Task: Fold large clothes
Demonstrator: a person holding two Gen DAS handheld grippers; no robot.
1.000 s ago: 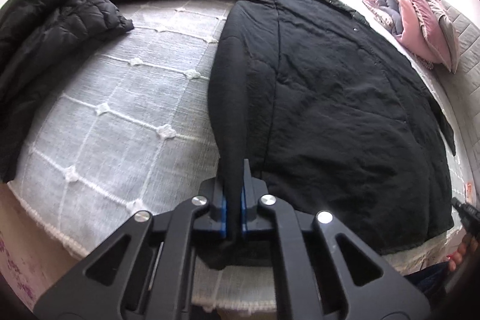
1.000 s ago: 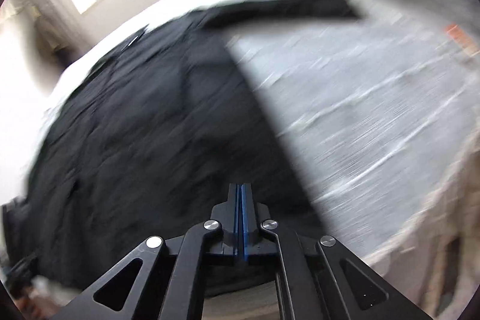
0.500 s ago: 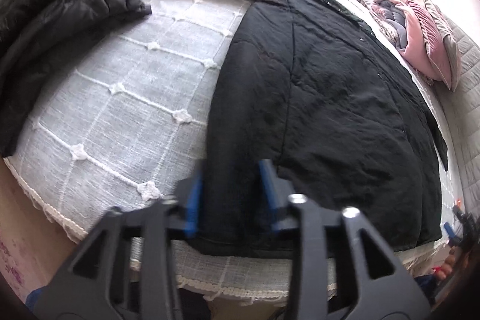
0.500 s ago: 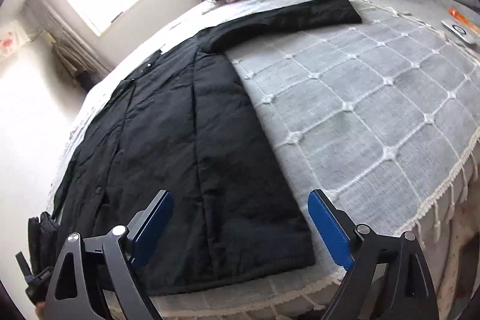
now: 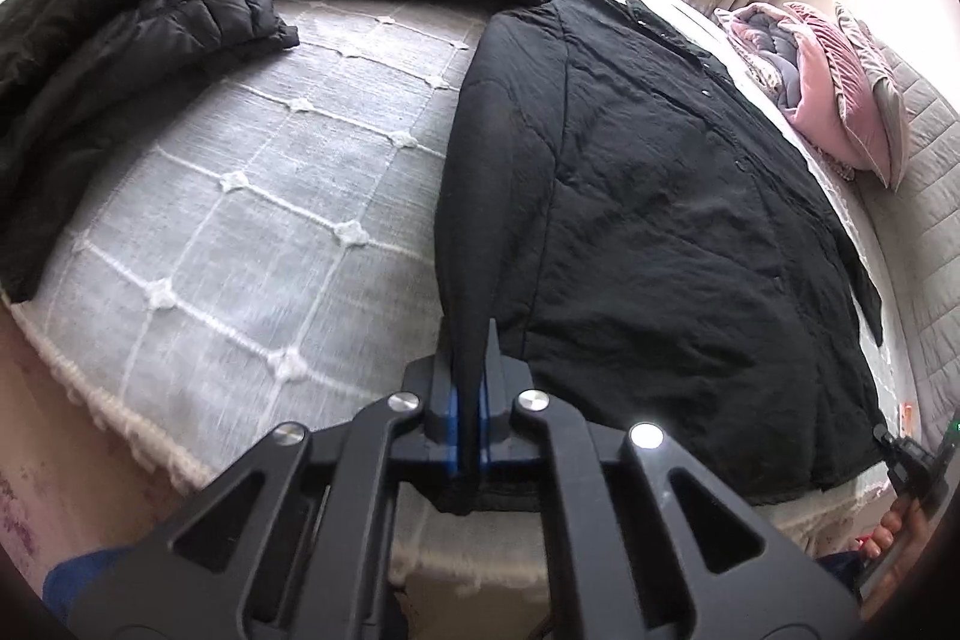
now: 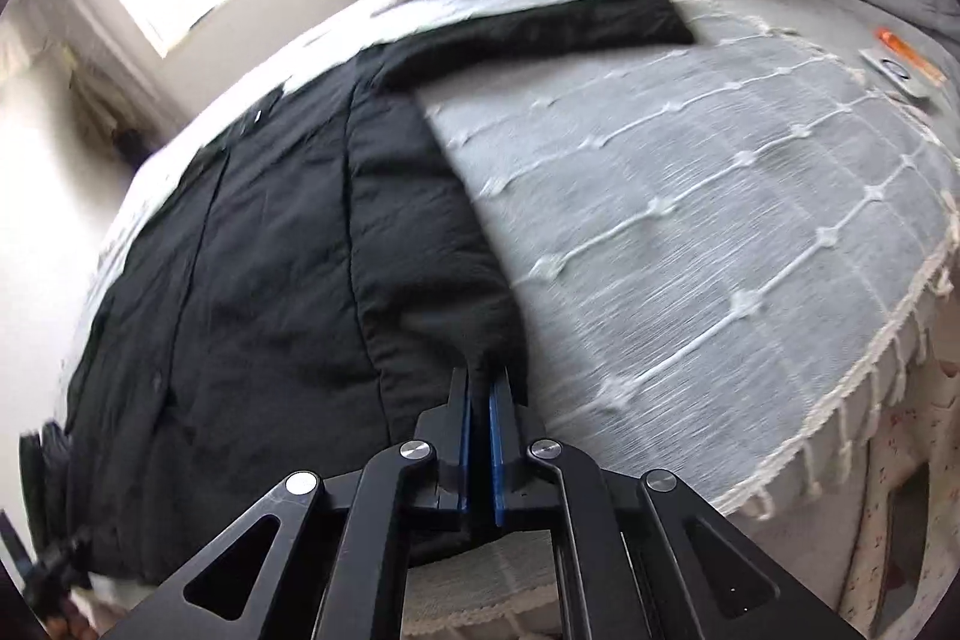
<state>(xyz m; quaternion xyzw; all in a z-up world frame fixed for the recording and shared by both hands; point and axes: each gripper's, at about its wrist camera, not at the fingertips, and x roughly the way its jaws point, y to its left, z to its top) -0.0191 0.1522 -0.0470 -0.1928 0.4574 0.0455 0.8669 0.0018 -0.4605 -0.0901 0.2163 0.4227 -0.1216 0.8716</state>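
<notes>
A large black coat [image 5: 648, 196] lies spread flat on the bed, sleeves stretched out to both sides; it also shows in the right wrist view [image 6: 288, 244]. My left gripper [image 5: 469, 370] is shut on the coat's hem at its left bottom corner, and the cloth rises in a ridge from the jaws. My right gripper [image 6: 480, 388] is shut on the hem at the coat's right bottom corner. Both grips sit near the foot edge of the bed.
A grey-white checked bedspread [image 5: 252, 220] covers the bed, with a fringed edge [image 6: 870, 358]. A black puffer jacket [image 5: 120, 34] lies at the far left. Pink pillows [image 5: 840, 100] are stacked near the head. A small card and orange item [image 6: 906, 64] lie at the right.
Half a second ago both grippers were open above the hem. Both have closed on the coat's bottom corners, and the left corner is lifted into a ridge.
</notes>
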